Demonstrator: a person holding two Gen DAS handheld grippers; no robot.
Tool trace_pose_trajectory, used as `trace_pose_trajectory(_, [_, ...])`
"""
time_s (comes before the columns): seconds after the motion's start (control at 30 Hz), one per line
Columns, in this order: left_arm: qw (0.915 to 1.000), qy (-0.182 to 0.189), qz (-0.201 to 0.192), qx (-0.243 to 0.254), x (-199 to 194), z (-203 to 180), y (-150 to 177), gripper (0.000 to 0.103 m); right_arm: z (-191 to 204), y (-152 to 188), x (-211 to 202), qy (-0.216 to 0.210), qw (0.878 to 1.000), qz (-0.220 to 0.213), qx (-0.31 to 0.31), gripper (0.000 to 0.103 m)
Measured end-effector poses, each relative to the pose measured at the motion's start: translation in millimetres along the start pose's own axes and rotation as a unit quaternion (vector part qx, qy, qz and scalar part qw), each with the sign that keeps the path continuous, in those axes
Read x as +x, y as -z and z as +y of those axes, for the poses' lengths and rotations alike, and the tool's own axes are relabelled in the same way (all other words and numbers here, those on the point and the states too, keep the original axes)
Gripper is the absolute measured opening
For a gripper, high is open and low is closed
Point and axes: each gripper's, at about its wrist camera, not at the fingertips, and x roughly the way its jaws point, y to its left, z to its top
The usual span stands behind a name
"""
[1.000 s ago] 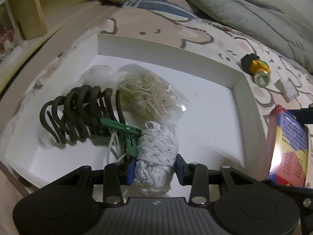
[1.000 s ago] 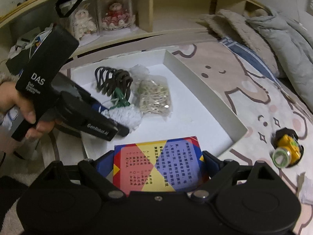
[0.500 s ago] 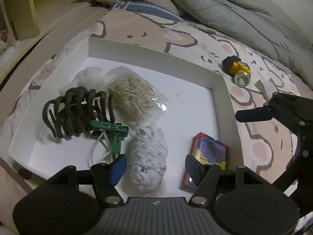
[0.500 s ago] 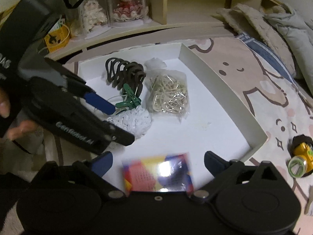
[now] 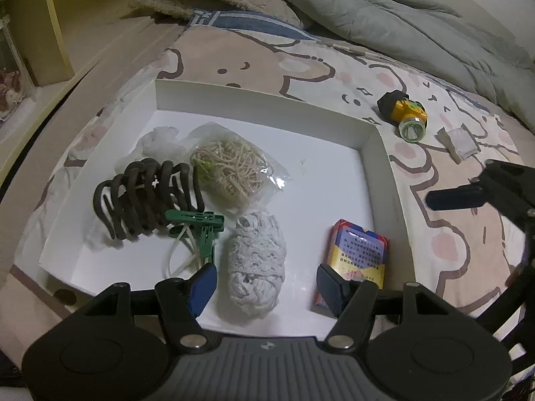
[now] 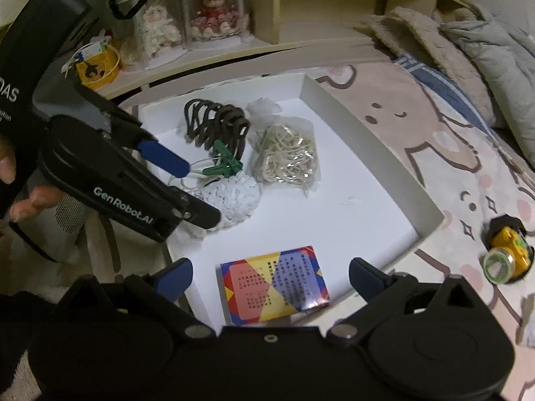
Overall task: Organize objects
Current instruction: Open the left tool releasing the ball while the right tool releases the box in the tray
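Two grippers open, neither holding anything. Left gripper (image 5: 265, 284) straddles the lace roll (image 5: 256, 267) lying in the white tray (image 5: 260, 102); right gripper (image 6: 271, 277) straddles the coloured box (image 6: 274, 282), likewise released there. Yellow headlamp (image 6: 506, 255) awaits, right of it.

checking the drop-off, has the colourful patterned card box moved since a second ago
Yes. The colourful patterned card box was clamped in the right claw above the near edge of the white cardboard tray; now it lies on the tray floor, free between open fingers.
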Motion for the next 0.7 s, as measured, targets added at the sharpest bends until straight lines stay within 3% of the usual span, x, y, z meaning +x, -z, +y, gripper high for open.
trace_pose_trajectory(0.07, [1.0000,-0.003,0.004,-0.002,-2,0,2,0.067,-2,2,-7,0.006,1.000,-0.003,0.017,0.101])
trace_pose_trajectory(0.4, [0.9997,-0.023,-0.011,-0.004,-19,0,9,0.093,-1,15,-37,0.057,0.993,-0.032,0.096,0.102])
trace_pose_trajectory(0.7, [0.9980,-0.050,-0.037,-0.009,-34,-2,16,0.103,-6,34,-49,0.100,0.974,-0.043,0.197,0.103])
